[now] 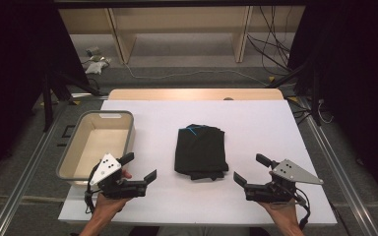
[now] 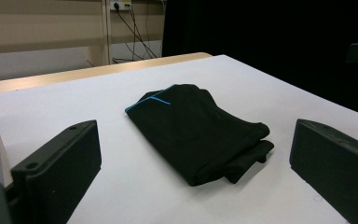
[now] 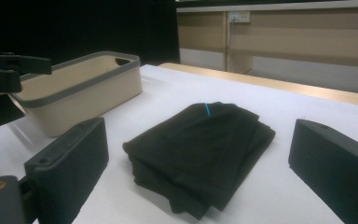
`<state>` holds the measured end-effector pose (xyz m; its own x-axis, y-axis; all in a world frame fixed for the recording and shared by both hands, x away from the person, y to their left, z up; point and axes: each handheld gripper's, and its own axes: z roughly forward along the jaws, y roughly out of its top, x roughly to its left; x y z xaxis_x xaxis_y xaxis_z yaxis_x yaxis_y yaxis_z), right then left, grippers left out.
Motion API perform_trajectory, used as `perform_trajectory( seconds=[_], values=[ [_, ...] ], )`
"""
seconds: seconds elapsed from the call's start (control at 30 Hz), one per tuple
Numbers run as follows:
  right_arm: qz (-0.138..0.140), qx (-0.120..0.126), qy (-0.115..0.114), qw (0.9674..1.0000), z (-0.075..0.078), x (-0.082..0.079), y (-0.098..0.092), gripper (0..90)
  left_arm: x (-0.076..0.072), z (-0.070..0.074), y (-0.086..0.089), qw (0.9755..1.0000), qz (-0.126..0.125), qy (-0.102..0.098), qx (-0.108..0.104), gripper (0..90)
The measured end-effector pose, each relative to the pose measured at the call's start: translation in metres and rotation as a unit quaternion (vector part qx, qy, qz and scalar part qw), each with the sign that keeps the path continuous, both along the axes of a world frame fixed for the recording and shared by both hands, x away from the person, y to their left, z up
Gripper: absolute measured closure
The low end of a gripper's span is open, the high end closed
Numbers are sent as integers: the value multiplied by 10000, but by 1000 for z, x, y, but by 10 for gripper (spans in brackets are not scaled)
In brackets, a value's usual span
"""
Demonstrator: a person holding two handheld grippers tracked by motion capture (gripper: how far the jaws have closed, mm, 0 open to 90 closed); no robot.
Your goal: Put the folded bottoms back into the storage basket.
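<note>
Folded black garment (image 1: 201,152): laid flat at frame centre on the bench (image 1: 256,123), not yet touched. Left gripper (image 1: 140,167) and right gripper (image 1: 249,169): fingers spread wide, nothing held, flanking it at lower frame. Bin (image 1: 78,147) at left judged the destination; its contents partly hidden by its wall.
</note>
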<state>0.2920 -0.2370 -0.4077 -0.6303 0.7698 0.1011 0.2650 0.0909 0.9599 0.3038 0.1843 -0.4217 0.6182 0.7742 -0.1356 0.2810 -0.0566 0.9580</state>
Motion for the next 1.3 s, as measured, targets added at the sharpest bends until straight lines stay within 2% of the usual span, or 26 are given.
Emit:
perform_trajectory(
  seconds=[0.2, 0.33, 0.43, 0.5, 0.53, 0.57, 0.63, 0.7, 0.73, 0.8, 0.87, 0.9, 0.93, 0.97, 1.03, 1.07, 1.17, 1.2, 1.23, 1.27, 1.3],
  values=[
    [11, -6, -3, 10000, 0, 1, 0, 58, 3, -1, -2, 9999, 73, 104, 32, 17],
    [20, 6, 24, 10000, 0, 2, -1, 61, 6, -1, -4, 9997, 86, 224, 2, 18],
    [70, 2, 47, 10000, 0, 3, -1, 63, 9, -2, -5, 9991, 131, 394, -58, 18],
    [75, 7, 48, 10000, 0, 3, -1, 64, 11, -2, -5, 9990, 129, 419, -76, 18],
    [69, 22, 42, 10000, 0, 3, 0, 67, 13, -2, -6, 9983, 149, 558, -77, 18],
    [69, 22, 42, 10000, 0, 3, 0, 67, 13, -2, -6, 9983, 149, 558, -77, 24],
    [73, 27, 43, 10000, 1, 4, -1, 68, 18, -3, -8, 9971, 203, 732, -64, 28],
    [99, 80, 44, 9999, 1, 5, -3, 71, 23, -4, -10, 9959, 185, 875, -138, 30],
    [96, 80, 35, 9999, 2, 5, -3, 71, 27, -5, -12, 9941, 215, 1028, -270, 33],
    [95, 82, 23, 9999, 2, 6, -4, 72, 28, -5, -12, 9934, 201, 1089, -300, 33],
    [84, 83, 47, 9999, 2, 8, -6, 72, 33, -7, -15, 9916, 177, 1245, -285, 33],
    [84, 83, 47, 9999, 2, 8, -6, 72, 33, -7, -15, 9916, 177, 1245, -285, 35],
    [78, 101, 67, 9999, 2, 10, -7, 72, 36, -9, -17, 9898, 184, 1392, -224, 43],
    [68, 90, 90, 9999, 2, 10, -7, 72, 36, -9, -17, 9898, 184, 1392, -224, 45],
    [54, 95, 85, 9999, 1, 12, -8, 72, 42, -13, -22, 9874, 128, 1567, -198, 48],
    [62, 97, 107, 9999, 2, 13, -8, 72, 42, -13, -22, 9874, 128, 1567, -198, 50],
    [191, 111, 140, 9997, 1, 15, -8, 68, 49, -16, -25, 9829, 138, 1807, -318, 59],
    [401, 94, 137, 9991, 2, 15, -6, 68, 51, -17, -26, 9813, 154, 1883, -373, 67],
    [468, 77, 135, 9988, 2, 15, -3, 68, 55, -20, -30, 9777, 155, 2054, -404, 68],
    [468, 77, 135, 9988, 2, 15, -3, 68, 55, -20, -30, 9777, 155, 2054, -404, 68],
    [547, -17, 116, 9984, 2, 14, 1, 68, 60, -23, -34, 9750, 182, 2181, -379, 69]
  ],
)
